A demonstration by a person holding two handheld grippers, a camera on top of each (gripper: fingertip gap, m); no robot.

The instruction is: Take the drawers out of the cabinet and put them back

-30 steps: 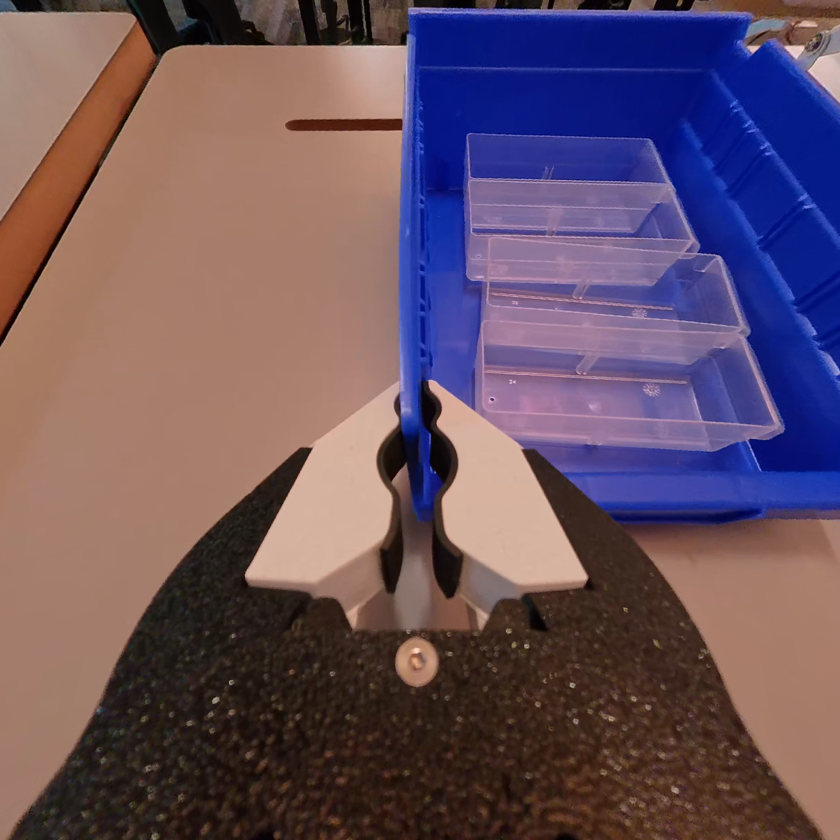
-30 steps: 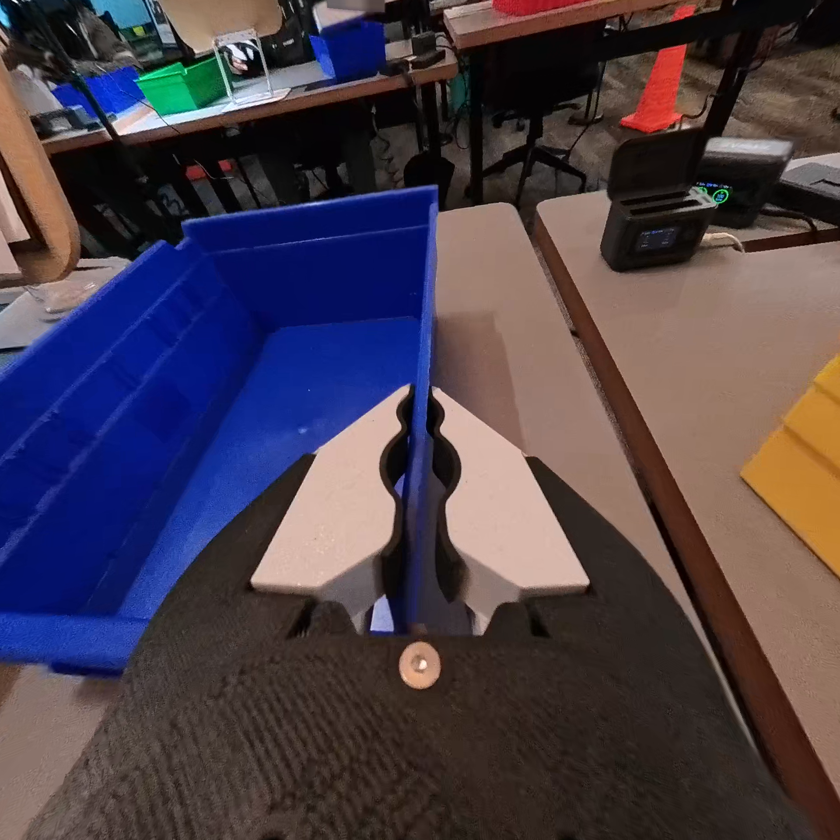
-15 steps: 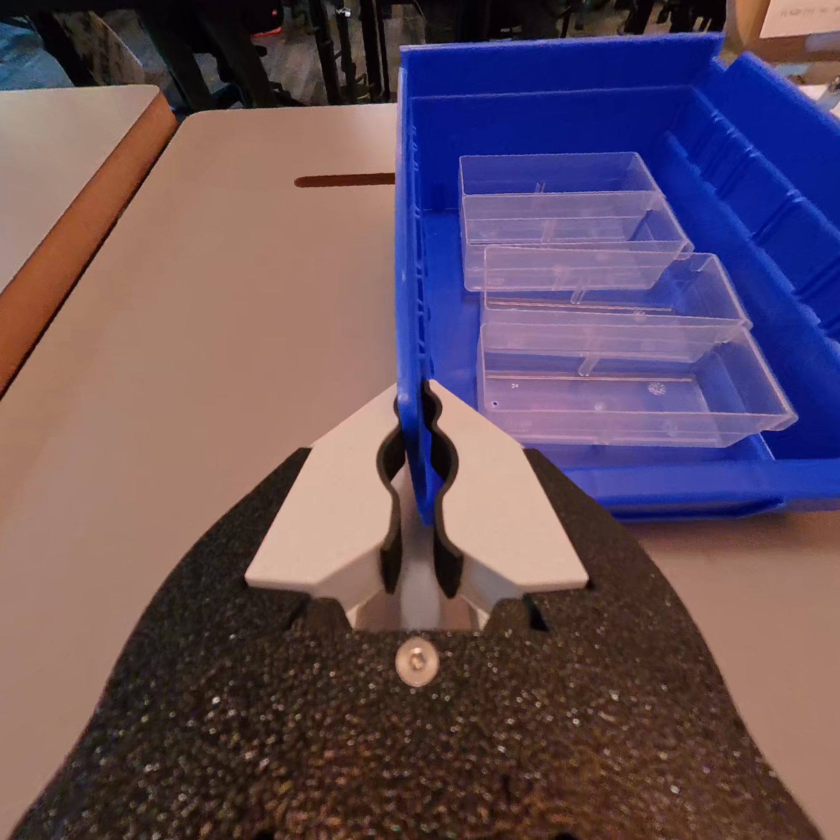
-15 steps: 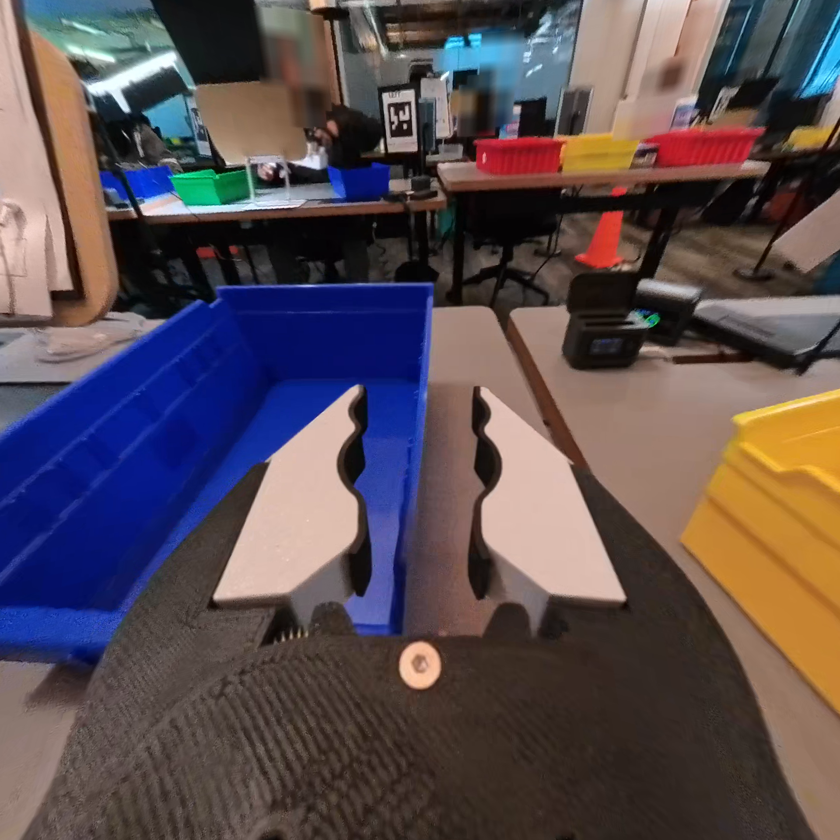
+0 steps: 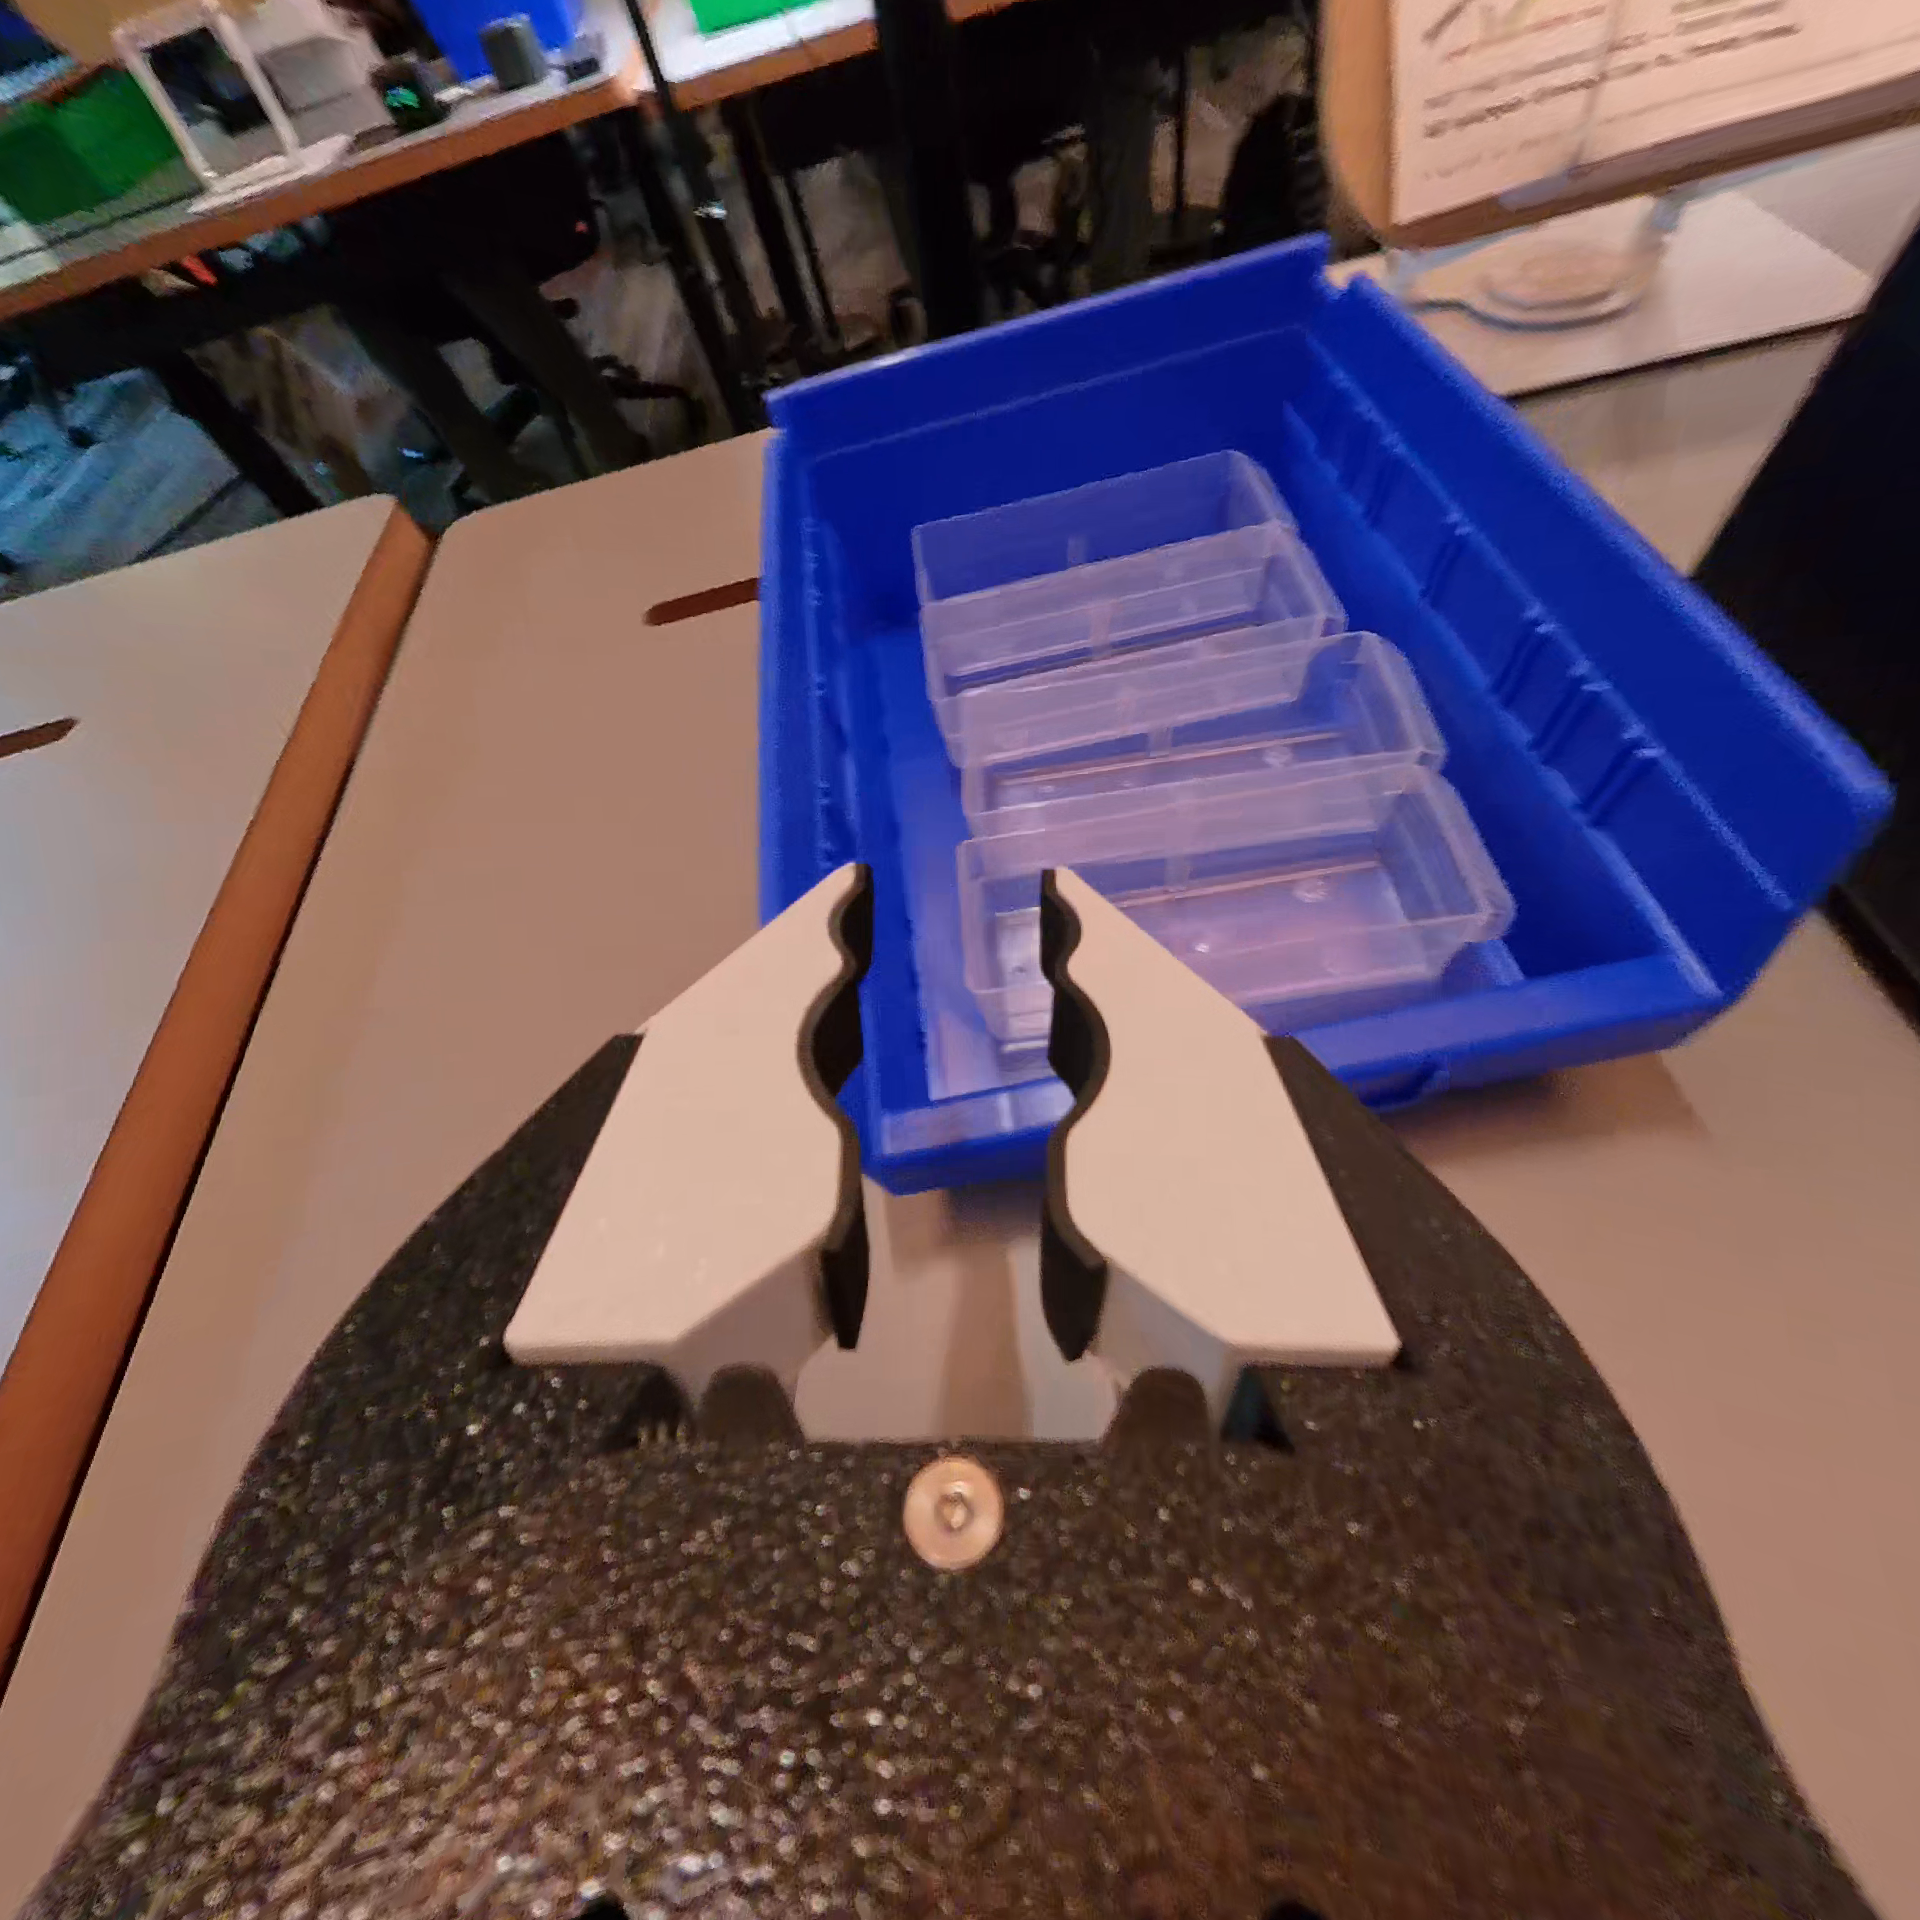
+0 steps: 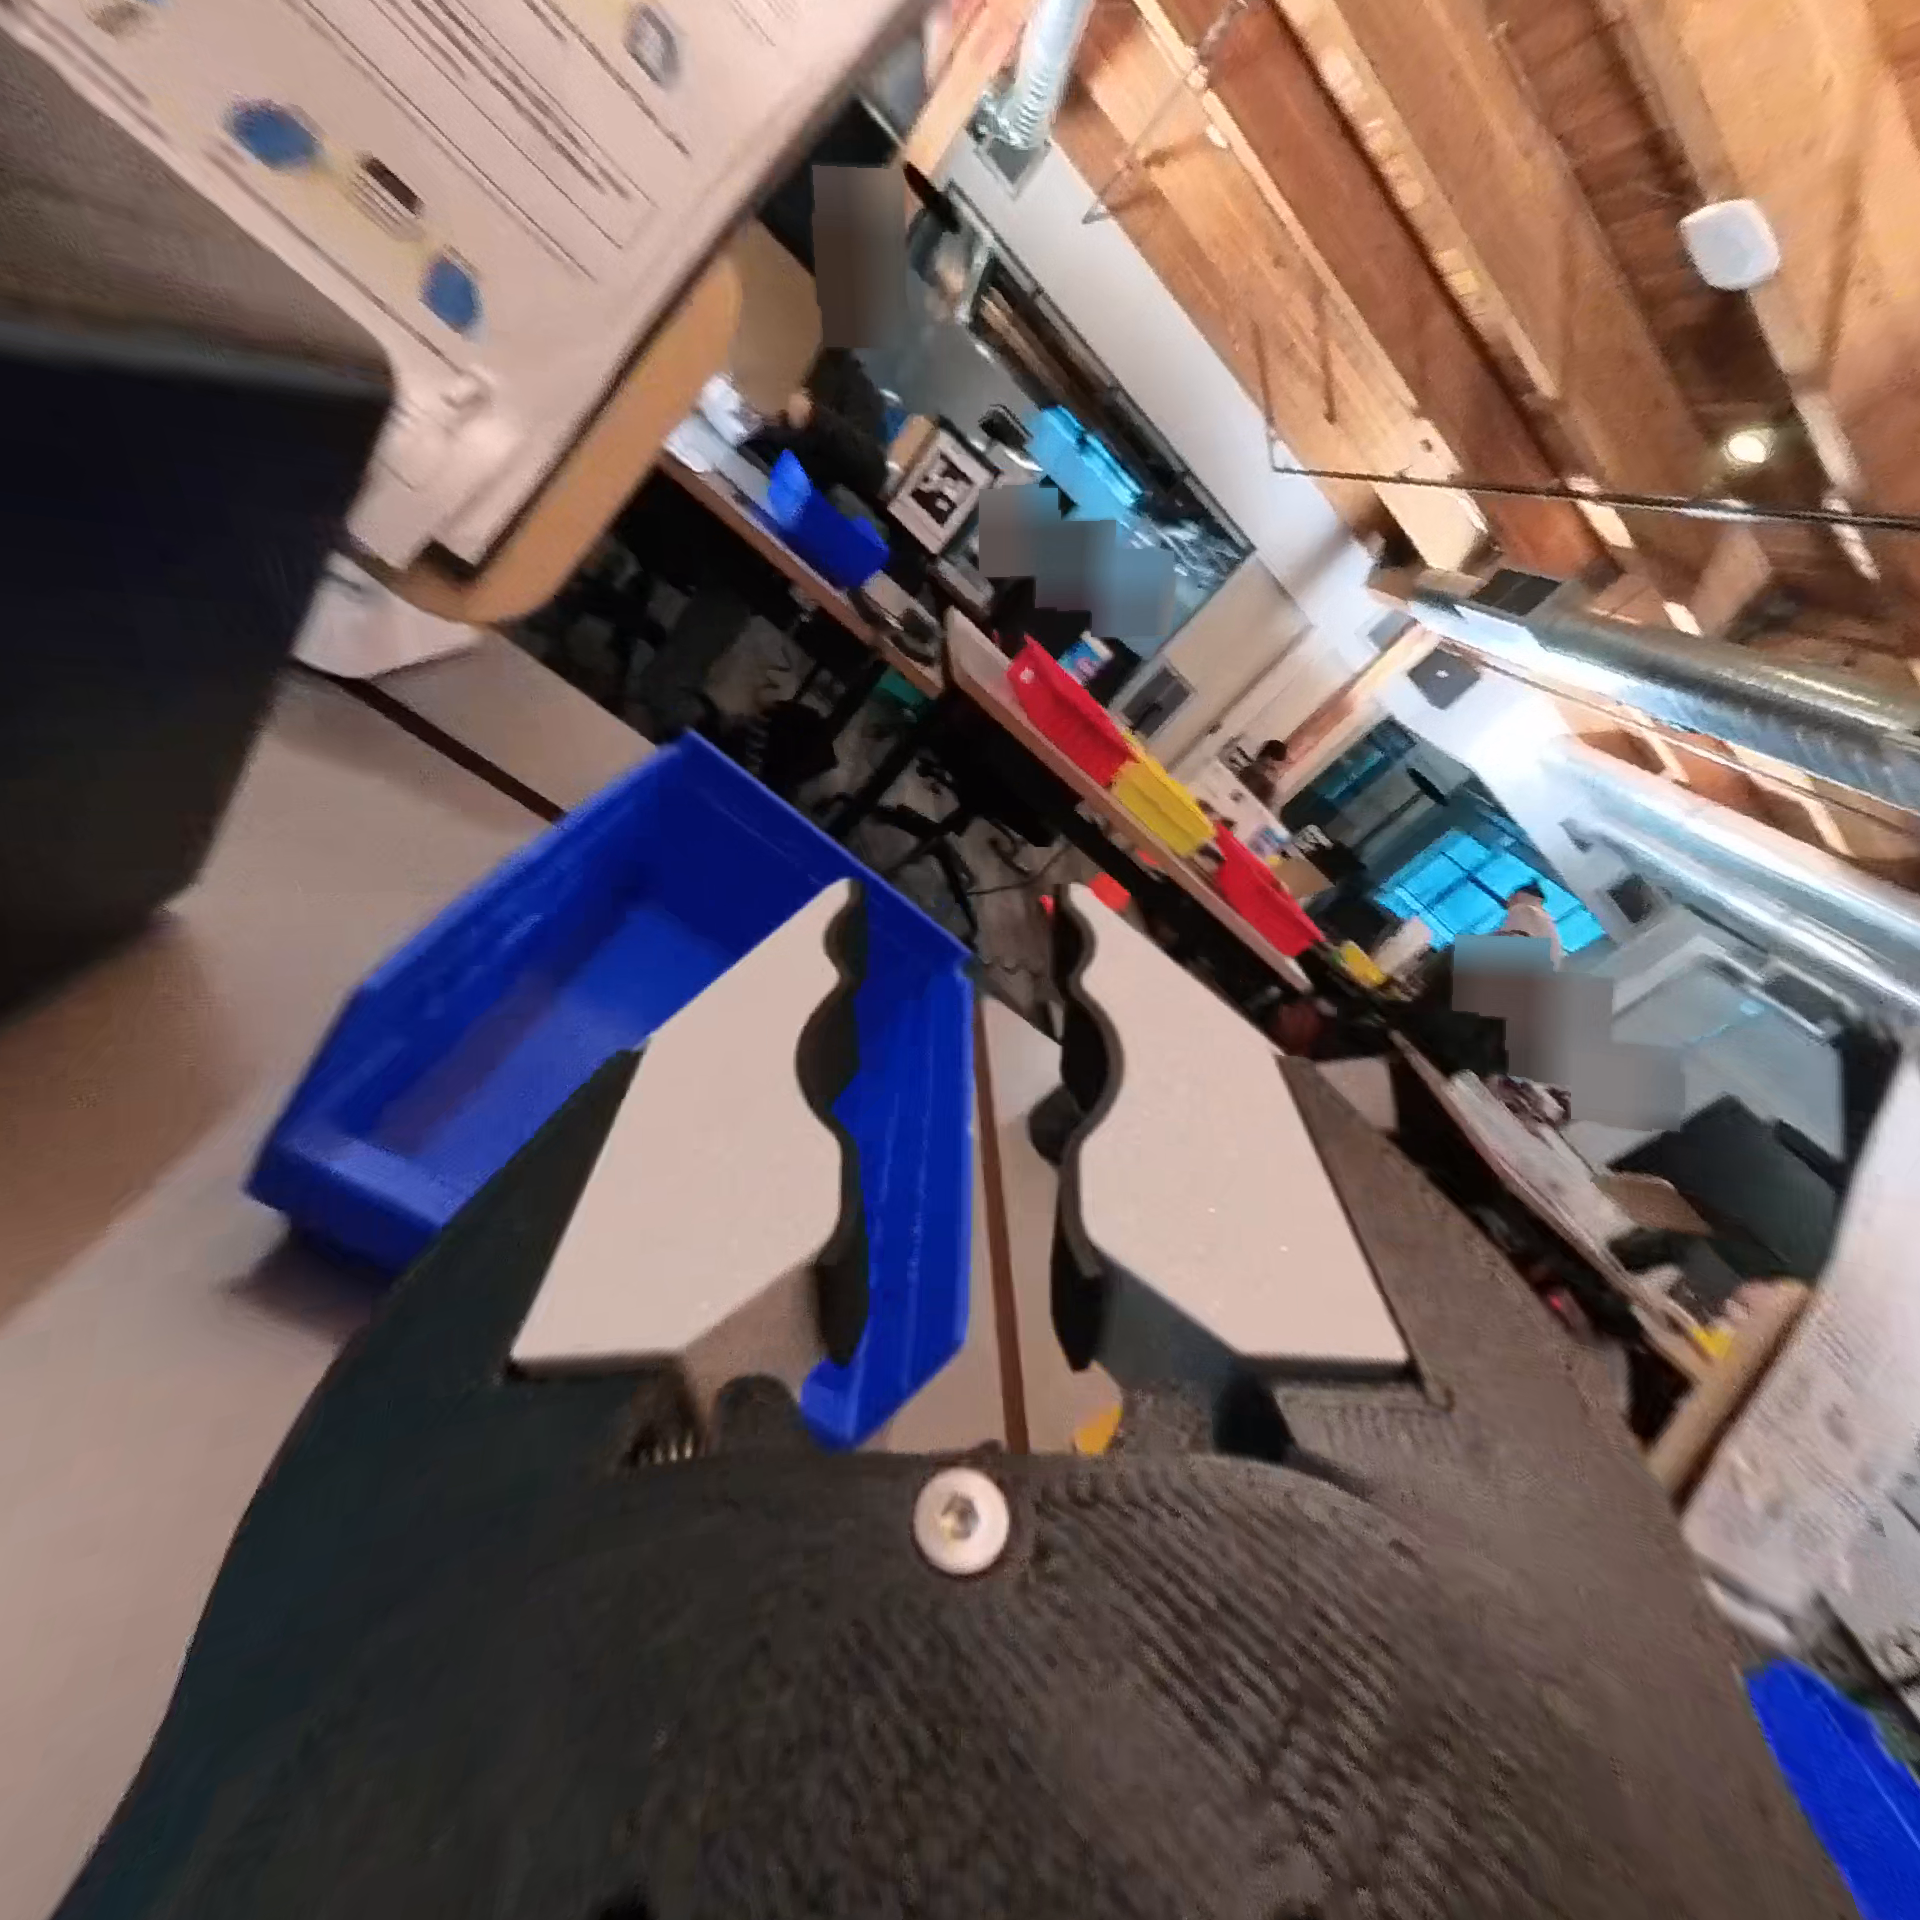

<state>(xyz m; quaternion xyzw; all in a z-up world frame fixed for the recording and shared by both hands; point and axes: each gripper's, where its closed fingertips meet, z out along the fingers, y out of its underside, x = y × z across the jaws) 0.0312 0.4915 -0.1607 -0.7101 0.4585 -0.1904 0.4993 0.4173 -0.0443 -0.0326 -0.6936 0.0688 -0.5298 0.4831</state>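
Observation:
A blue bin (image 5: 1621, 748) sits on the grey table and holds three clear plastic drawers (image 5: 1226, 914) lying side by side, partly overlapped. My left gripper (image 5: 951, 894) is open and empty, raised just above the bin's near left corner. My right gripper (image 6: 956, 904) is open and empty, lifted and rolled to one side, with the blue bin (image 6: 582, 997) below and to its left. A dark cabinet (image 6: 135, 644) edge shows at the left of the right wrist view.
A tilted board with paper sheets (image 5: 1621, 94) stands behind the bin on a clear stand. A second table (image 5: 135, 790) adjoins on the left. A dark object (image 5: 1860, 582) stands at the right edge. Further tables hold coloured bins (image 6: 1153, 779).
Both grippers have let go of the bin's walls and opened. The left one has lifted back; the right one has risen and rolled so its view tilts toward the ceiling.

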